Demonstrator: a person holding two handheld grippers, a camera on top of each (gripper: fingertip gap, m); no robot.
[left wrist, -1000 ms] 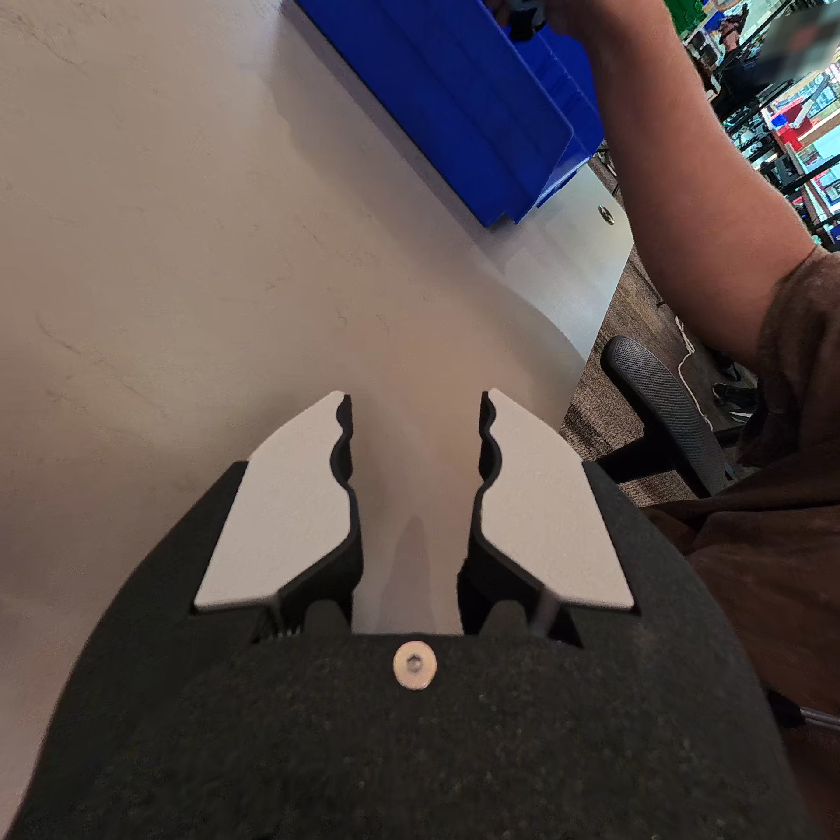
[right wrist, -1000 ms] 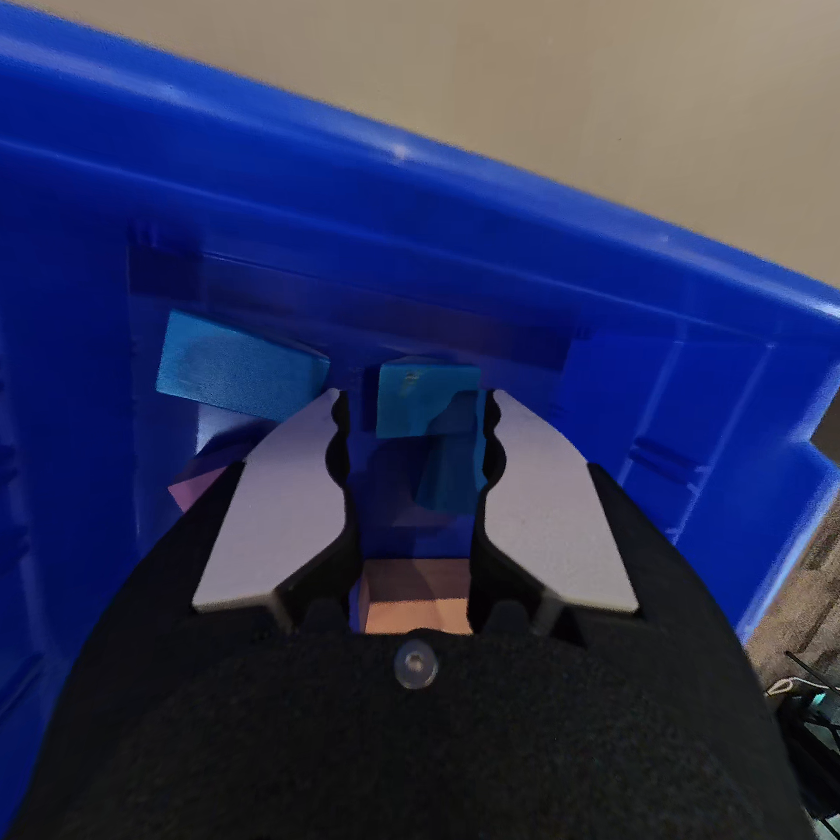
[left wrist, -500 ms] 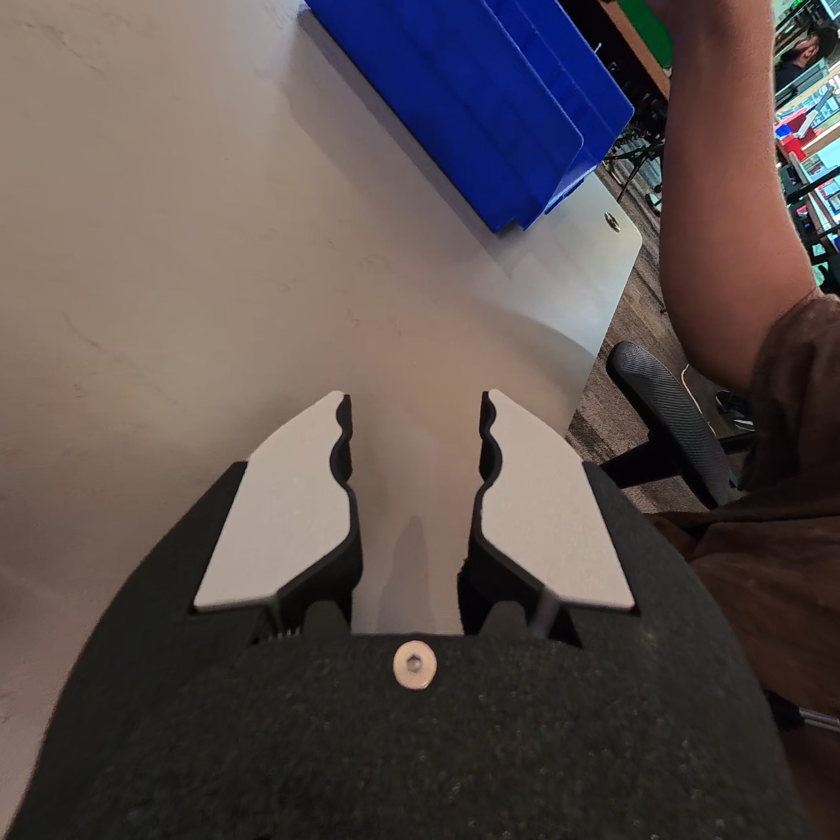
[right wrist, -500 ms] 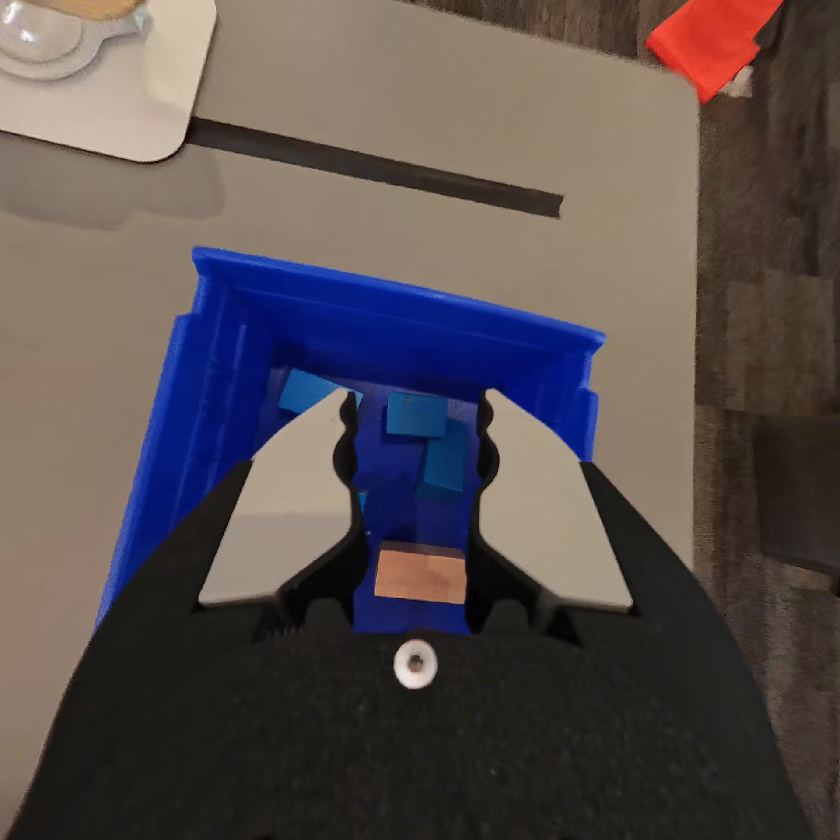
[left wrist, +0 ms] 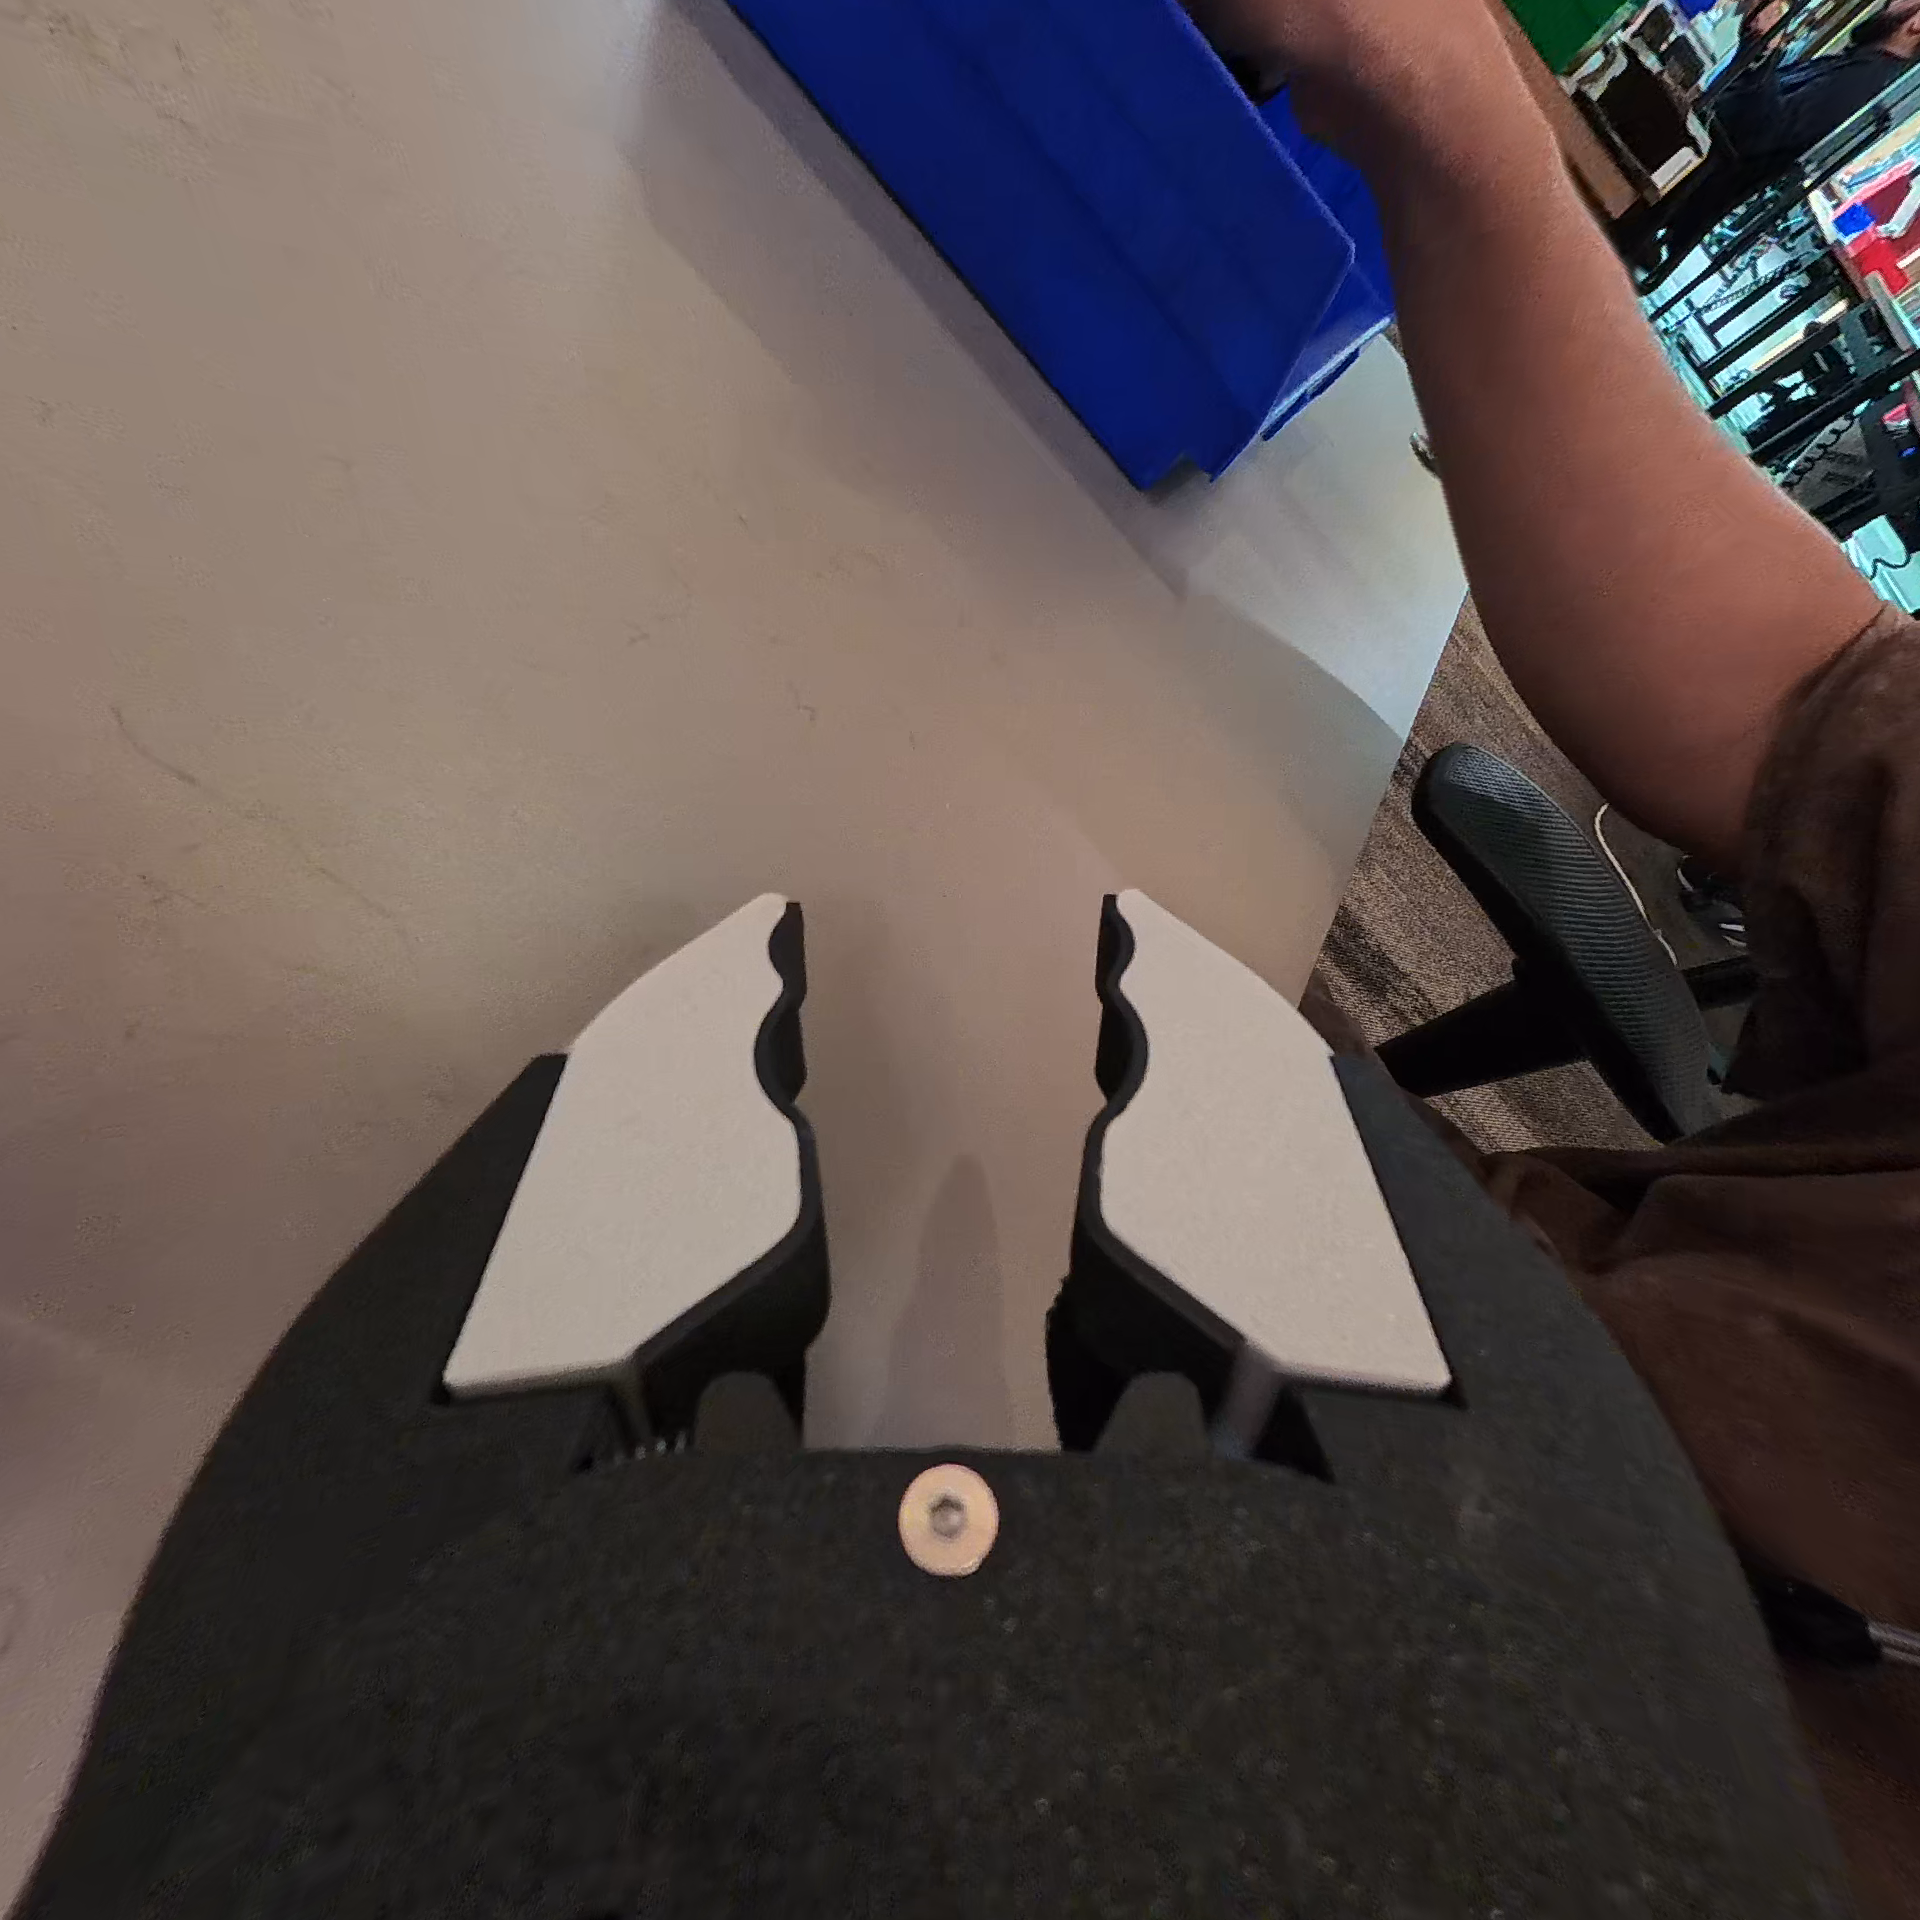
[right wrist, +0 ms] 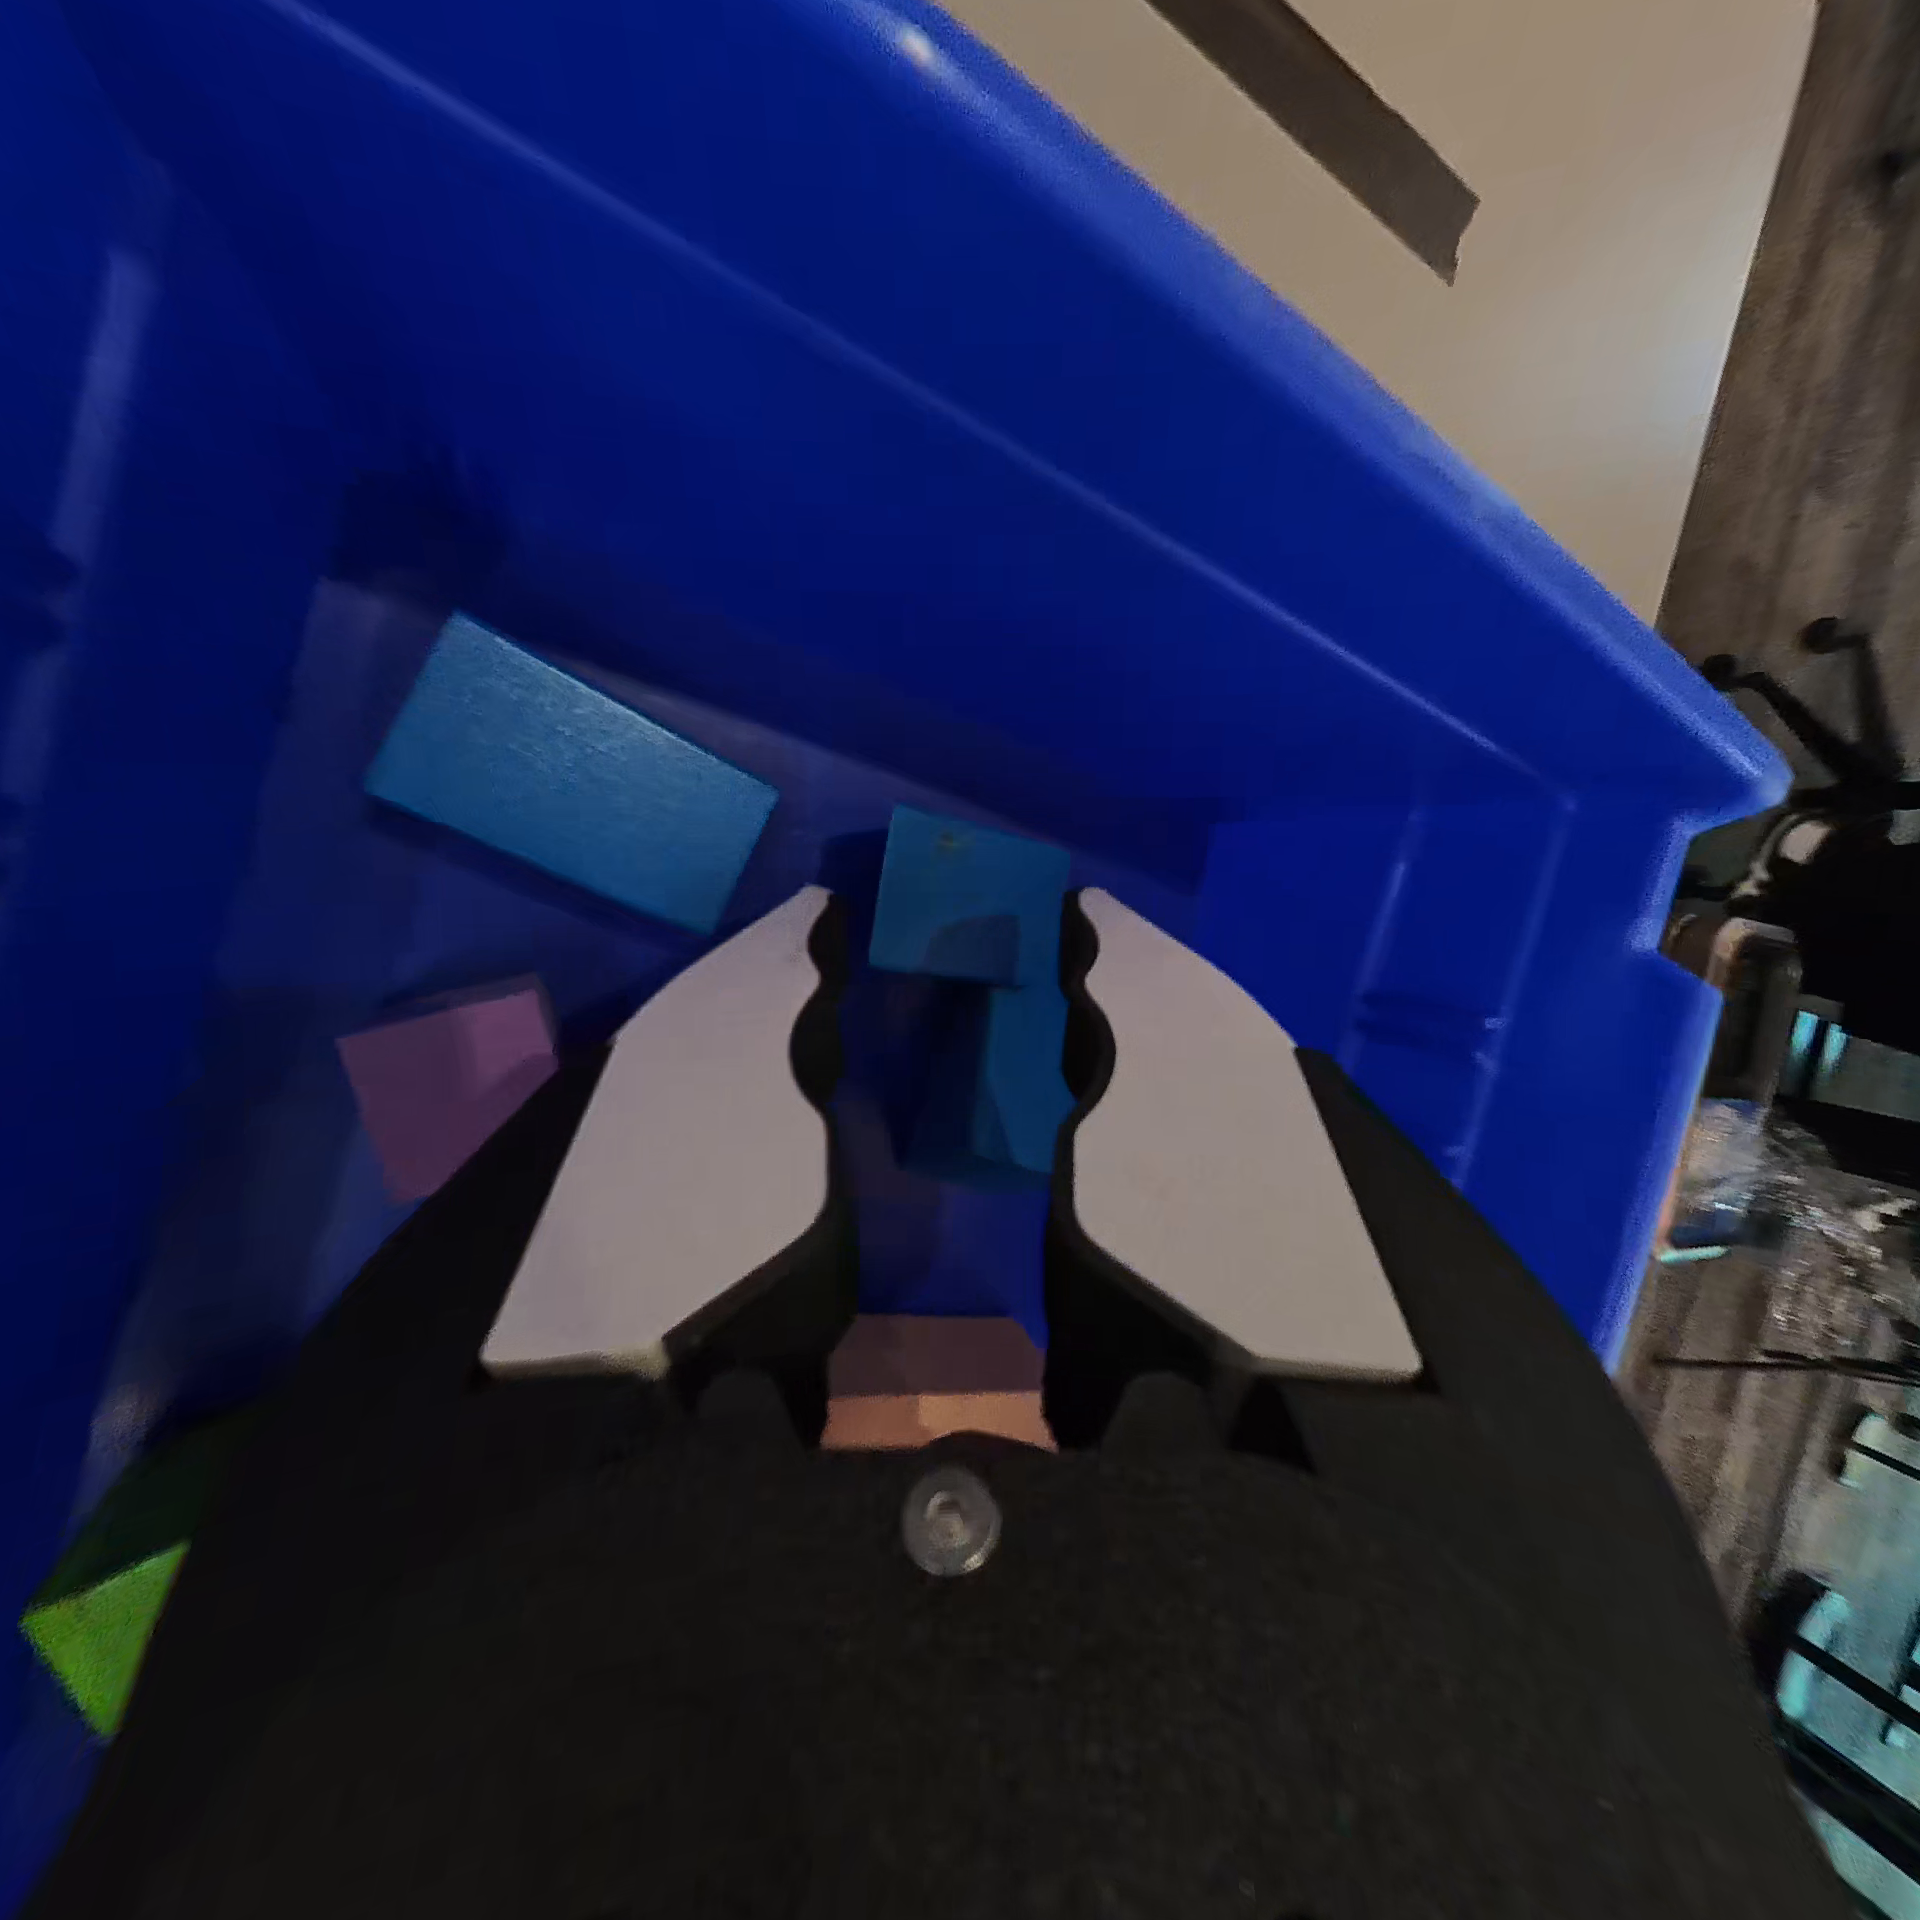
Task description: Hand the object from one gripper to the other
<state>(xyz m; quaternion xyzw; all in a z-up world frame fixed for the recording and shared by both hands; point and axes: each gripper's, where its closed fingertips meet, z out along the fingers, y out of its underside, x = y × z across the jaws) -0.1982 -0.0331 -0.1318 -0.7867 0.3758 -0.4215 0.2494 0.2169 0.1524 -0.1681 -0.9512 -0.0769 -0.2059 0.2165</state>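
My right gripper [right wrist: 951, 914] is low inside the blue bin [right wrist: 935, 436], pointing down at its floor. Its jaws stand partly open around two blue blocks: a square one [right wrist: 966, 883] at the fingertips and a leaning one [right wrist: 1013, 1091] that lies against the right finger. A tan block [right wrist: 935, 1392] shows at the base of the jaws. A flat blue block [right wrist: 571, 769], a purple block [right wrist: 447, 1081] and a green block [right wrist: 104, 1642] lie to the left. My left gripper [left wrist: 951, 914] is open and empty over the beige table [left wrist: 416, 520].
In the left wrist view the blue bin [left wrist: 1091, 208] stands at the far side of the table, with the person's arm [left wrist: 1558, 468] reaching over it. A black chair armrest [left wrist: 1558, 914] and carpet lie past the table's right edge. A dark tape strip [right wrist: 1340, 135] is on the table behind the bin.
The right gripper was high above the bin half a second ago and has dropped back in. Its jaws stand closer together than before. The left gripper has barely moved.
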